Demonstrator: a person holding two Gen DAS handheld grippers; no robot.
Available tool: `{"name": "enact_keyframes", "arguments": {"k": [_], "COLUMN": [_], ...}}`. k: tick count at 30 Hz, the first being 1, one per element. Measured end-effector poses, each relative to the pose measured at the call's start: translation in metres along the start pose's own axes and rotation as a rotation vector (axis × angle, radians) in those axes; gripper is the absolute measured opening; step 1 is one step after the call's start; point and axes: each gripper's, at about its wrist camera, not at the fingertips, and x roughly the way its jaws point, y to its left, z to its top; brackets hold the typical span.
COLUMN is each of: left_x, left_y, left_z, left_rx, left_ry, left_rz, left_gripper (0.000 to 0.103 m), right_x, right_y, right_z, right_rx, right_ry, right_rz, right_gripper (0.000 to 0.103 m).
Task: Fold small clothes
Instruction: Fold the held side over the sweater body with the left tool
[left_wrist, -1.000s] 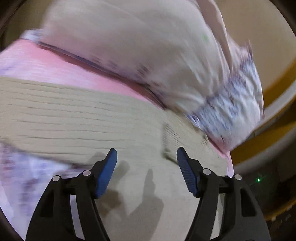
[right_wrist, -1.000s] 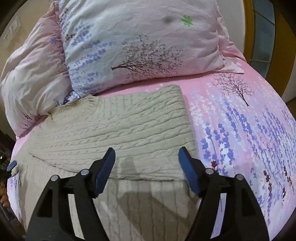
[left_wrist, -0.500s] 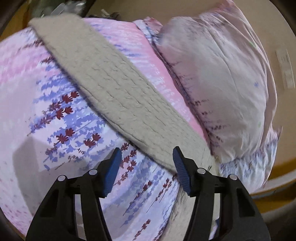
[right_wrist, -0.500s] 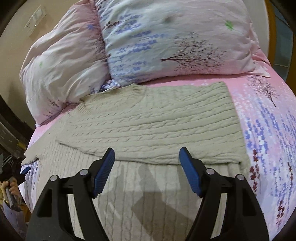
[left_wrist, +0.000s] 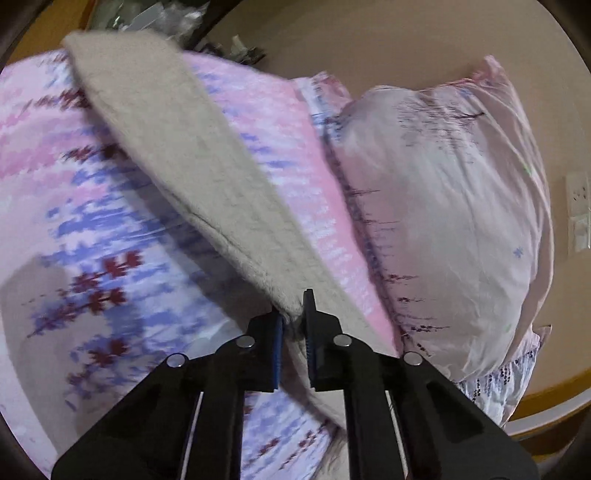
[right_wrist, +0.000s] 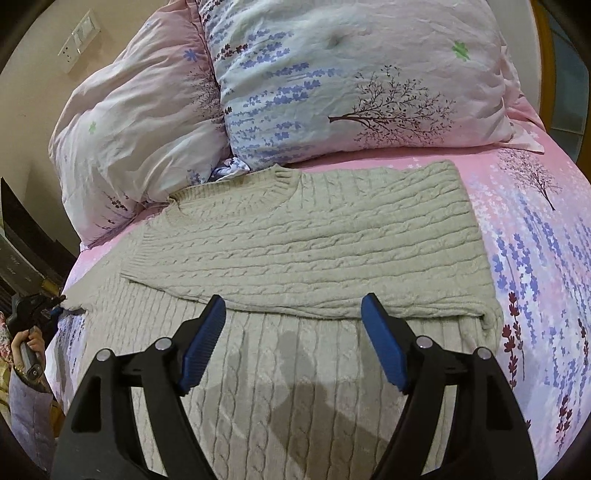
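A beige cable-knit sweater (right_wrist: 306, 243) lies flat on the pink floral bed sheet (right_wrist: 535, 258), with one sleeve folded across its body. Its other sleeve (left_wrist: 192, 166) stretches away from me in the left wrist view. My left gripper (left_wrist: 293, 325) is shut on the cuff end of that sleeve; it also shows at the bed's left edge in the right wrist view (right_wrist: 55, 312). My right gripper (right_wrist: 293, 325) is open and empty, hovering over the sweater's lower body.
Two floral pillows (right_wrist: 351, 81) (right_wrist: 140, 129) lean at the head of the bed, just behind the sweater's collar; one also shows in the left wrist view (left_wrist: 443, 206). A wall with sockets (right_wrist: 77, 35) lies behind. The bed's left edge drops to dark furniture (right_wrist: 22, 240).
My left gripper has swung from over the sweater to the sleeve end and shut on the cuff. The right gripper has drawn back, staying open.
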Motion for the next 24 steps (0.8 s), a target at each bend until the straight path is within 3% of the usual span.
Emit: {"name": "enact_keyframes", "arguments": {"k": [4, 9, 13, 15, 19, 21, 24], "left_x": [-0.004, -0.008, 0.007, 0.024, 0.069, 0.093, 0.109], "left_y": [-0.036, -0.11, -0.163, -0.182, -0.194, -0.187, -0.176], "left_z": [-0.006, -0.047, -0.104, -0.142, -0.214, -0.247, -0.263], "left_rx": [0.092, 0.309, 0.493, 0.573, 0.682, 0.732, 0.77], "left_ry": [-0.024, -0.02, 0.045, 0.116, 0.302, 0.393, 0.449], "left_rz": [-0.093, -0.238, -0.34, -0.369, -0.334, -0.253, -0.181], "left_gripper": [0.007, 0.007, 0.007, 0.007, 0.007, 0.008, 0.009], "right_x": [-0.004, -0.008, -0.009, -0.009, -0.009, -0.008, -0.008], "right_y": [0.0, 0.0, 0.001, 0.0, -0.004, -0.005, -0.003], "right_z": [-0.001, 0.0, 0.0, 0.0, -0.002, -0.003, -0.001], "right_rx": [-0.003, -0.001, 0.002, 0.008, 0.02, 0.027, 0.021], "right_ry": [-0.015, -0.028, -0.034, -0.036, -0.033, -0.032, -0.032], "right_rz": [0.01, 0.023, 0.027, 0.025, 0.016, 0.011, 0.004], "right_gripper": [0.076, 0.076, 0.076, 0.076, 0.076, 0.076, 0.076]}}
